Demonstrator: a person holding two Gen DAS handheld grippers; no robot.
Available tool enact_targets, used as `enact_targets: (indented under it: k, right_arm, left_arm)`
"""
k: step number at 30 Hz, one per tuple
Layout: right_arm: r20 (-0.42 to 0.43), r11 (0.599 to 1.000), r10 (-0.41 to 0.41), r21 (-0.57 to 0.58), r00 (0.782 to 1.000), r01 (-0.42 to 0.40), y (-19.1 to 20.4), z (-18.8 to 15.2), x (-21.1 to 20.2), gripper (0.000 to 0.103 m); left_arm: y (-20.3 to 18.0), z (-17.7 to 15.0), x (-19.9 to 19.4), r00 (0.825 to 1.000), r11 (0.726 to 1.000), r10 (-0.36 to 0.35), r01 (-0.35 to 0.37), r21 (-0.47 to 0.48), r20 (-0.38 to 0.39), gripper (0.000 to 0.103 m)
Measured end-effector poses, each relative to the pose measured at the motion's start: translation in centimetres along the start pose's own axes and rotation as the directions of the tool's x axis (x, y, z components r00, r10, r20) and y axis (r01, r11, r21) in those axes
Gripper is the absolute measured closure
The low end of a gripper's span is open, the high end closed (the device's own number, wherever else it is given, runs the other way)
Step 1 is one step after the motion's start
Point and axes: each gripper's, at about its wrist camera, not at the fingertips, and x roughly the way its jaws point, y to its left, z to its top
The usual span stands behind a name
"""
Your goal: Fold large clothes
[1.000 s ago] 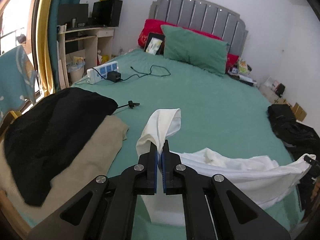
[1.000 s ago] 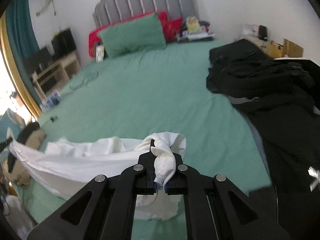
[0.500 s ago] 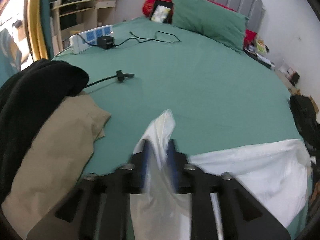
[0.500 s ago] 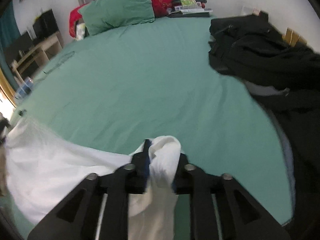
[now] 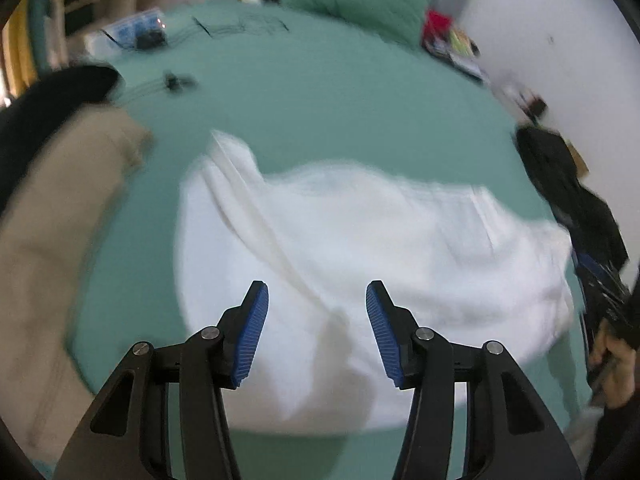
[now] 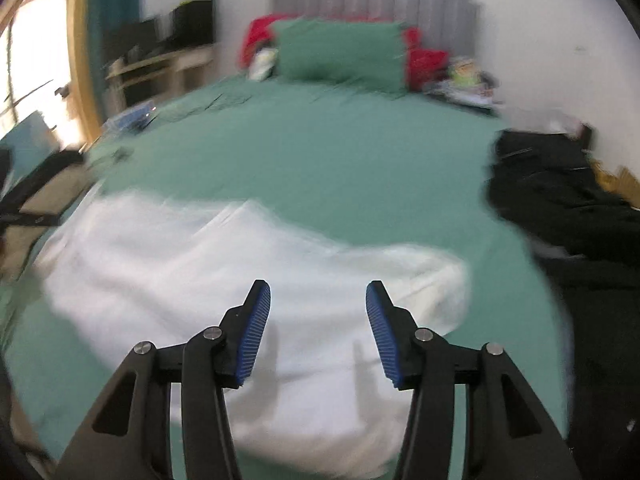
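Note:
A large white garment (image 5: 360,248) lies spread on the green bed sheet (image 5: 320,112), blurred by motion. My left gripper (image 5: 317,304) hangs over its left part; its jaws are opening and the blue pads press on nothing. In the right wrist view the same white garment (image 6: 224,280) lies below my right gripper (image 6: 318,304), whose jaws are also opening, with no cloth pinched between them. The right gripper's dark body and the hand that holds it (image 5: 612,360) show at the right edge of the left wrist view.
A tan garment (image 5: 60,220) under a black one (image 5: 44,104) lies at the bed's left edge. A heap of black clothes (image 6: 568,208) fills the right side. A green pillow (image 6: 340,52), red cushions and a grey headboard stand at the far end. A power strip and cables (image 5: 148,32) lie far left.
Both grippers were shut on bunched ends of the white garment, then opened and let go. The garment dropped and now lies spread flat on the sheet. Both views tilted downward.

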Motion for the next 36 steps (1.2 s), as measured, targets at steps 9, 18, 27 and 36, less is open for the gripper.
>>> enact_targets:
  k: [9, 18, 27, 36]
  right_arm:
    - [-0.093, 0.96, -0.025, -0.279, 0.995, -0.002, 4.4, -2.6, 1.8, 0.053]
    - [-0.048, 0.989, 0.033, -0.141, 0.998, -0.04, 2.1, -1.0, 1.9, 0.102]
    - [0.036, 0.996, 0.089, 0.006, 0.995, -0.089, 0.2, 2.1, 2.6, 0.102]
    - [0.086, 0.987, 0.067, 0.143, 0.994, -0.079, -5.1, 7.3, 6.2, 0.102]
  left_arm:
    - [-0.4, 0.0, 3.0, 0.998, 0.994, -0.055, 0.052, -0.095, -0.033, 0.049]
    - [-1.6, 1.1, 1.2, 0.997, 1.0, -0.02, 0.021, -0.017, 0.081, 0.102]
    - [-2.2, 5.3, -1.1, 0.975, 0.999, -0.016, 0.024, -0.031, 0.222, 0.102]
    - [-3.3, 11.8, 1.9, 0.952, 1.0, 0.026, -0.021, -0.018, 0.304, 0.102]
